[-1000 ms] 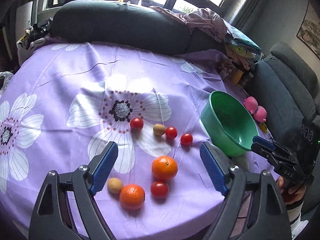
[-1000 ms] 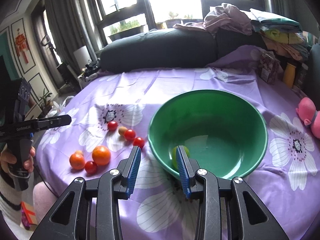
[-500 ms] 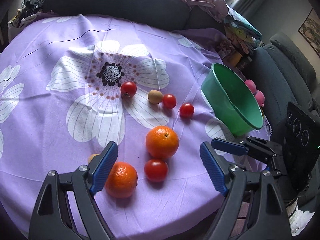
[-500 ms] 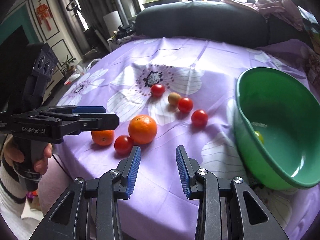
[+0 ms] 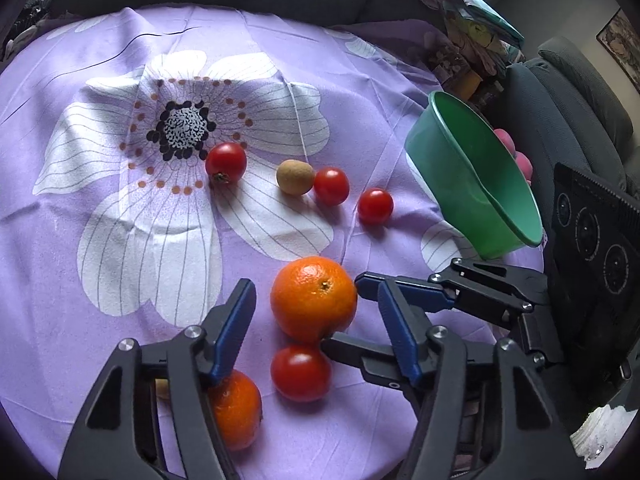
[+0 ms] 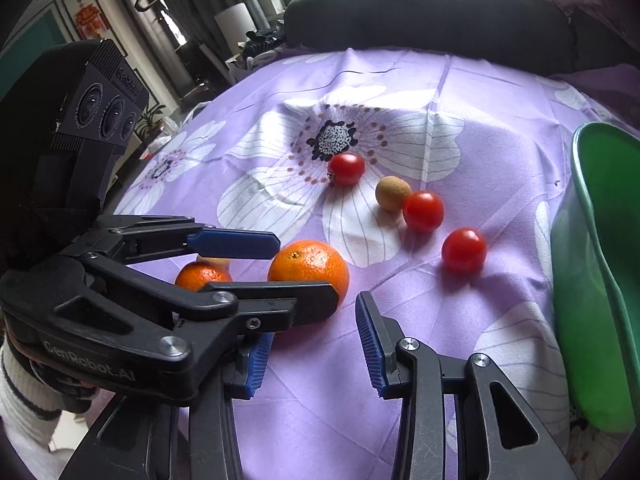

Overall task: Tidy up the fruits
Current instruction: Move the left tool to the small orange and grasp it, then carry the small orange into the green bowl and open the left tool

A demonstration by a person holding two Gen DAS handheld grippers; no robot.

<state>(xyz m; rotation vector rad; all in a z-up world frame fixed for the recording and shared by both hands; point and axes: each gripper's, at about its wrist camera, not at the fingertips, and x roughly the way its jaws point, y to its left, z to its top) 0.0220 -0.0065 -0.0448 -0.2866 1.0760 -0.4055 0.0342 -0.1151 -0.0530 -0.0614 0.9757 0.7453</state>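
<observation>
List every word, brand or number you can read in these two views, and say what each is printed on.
"GenRobot.AI": on the side of the left gripper, seen from the right wrist.
"GenRobot": probably, on its camera housing; too small to be sure.
Red wall hanging: its sign is too blurred to read.

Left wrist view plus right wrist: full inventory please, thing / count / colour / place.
oranges: 2, orange; big one mid-table, smaller one near edge under the left claw
tomatoes: 4, red; three in a row toward the bowl, one below the big orange
small brown fruit: 1 clear, tan, beside the middle tomato
bowl: 1, green, right side of table
tablecloth: 1, purple with white flowers
sofa: 1, dark grey, behind table
left claw: open, around the big orange
right claw: open, beside the big orange
</observation>
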